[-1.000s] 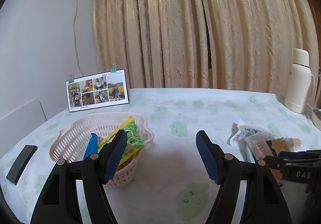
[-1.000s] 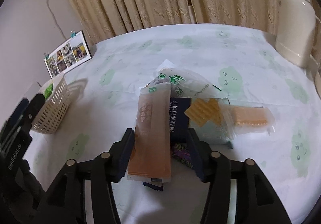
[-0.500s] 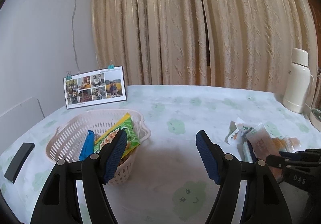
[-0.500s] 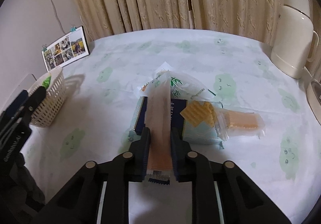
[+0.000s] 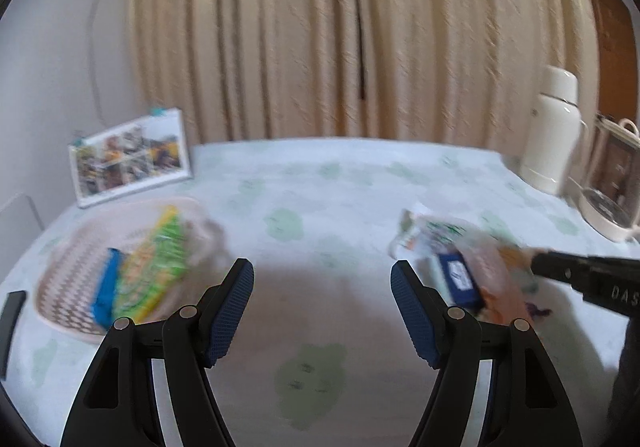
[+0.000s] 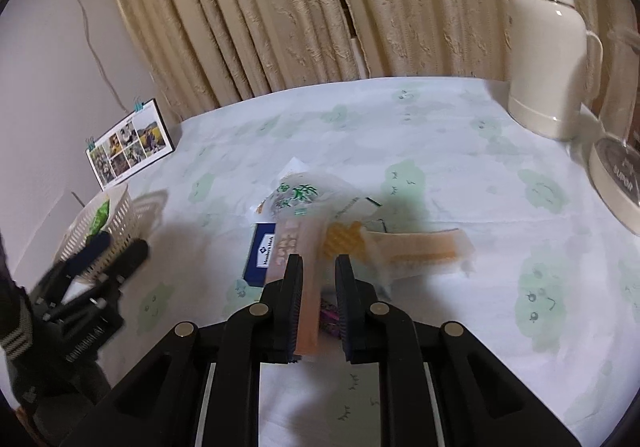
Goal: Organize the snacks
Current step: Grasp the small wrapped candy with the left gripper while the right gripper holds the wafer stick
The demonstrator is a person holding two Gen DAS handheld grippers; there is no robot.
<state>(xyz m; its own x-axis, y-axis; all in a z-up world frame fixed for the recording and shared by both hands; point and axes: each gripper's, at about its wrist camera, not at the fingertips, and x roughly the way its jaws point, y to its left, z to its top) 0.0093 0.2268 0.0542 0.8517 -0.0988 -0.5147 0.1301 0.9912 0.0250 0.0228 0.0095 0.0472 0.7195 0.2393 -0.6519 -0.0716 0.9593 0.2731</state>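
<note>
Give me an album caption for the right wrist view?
Right gripper clamps an orange snack packet from the pile.

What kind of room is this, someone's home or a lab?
Most likely a home, perhaps a dining or living room. Long beige curtains hang behind a table under a cartoon-print tablecloth; a cream thermos and a clipped photo collage stand on it, beside a basket holding snacks.

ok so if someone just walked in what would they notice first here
Probably the right gripper, shut on a long orange snack packet at the near edge of the snack pile mid-table. Next, the pale basket on the left, holding green and blue packets, with the left gripper open and empty in front. A cream thermos stands at the far right by the curtain.
</note>
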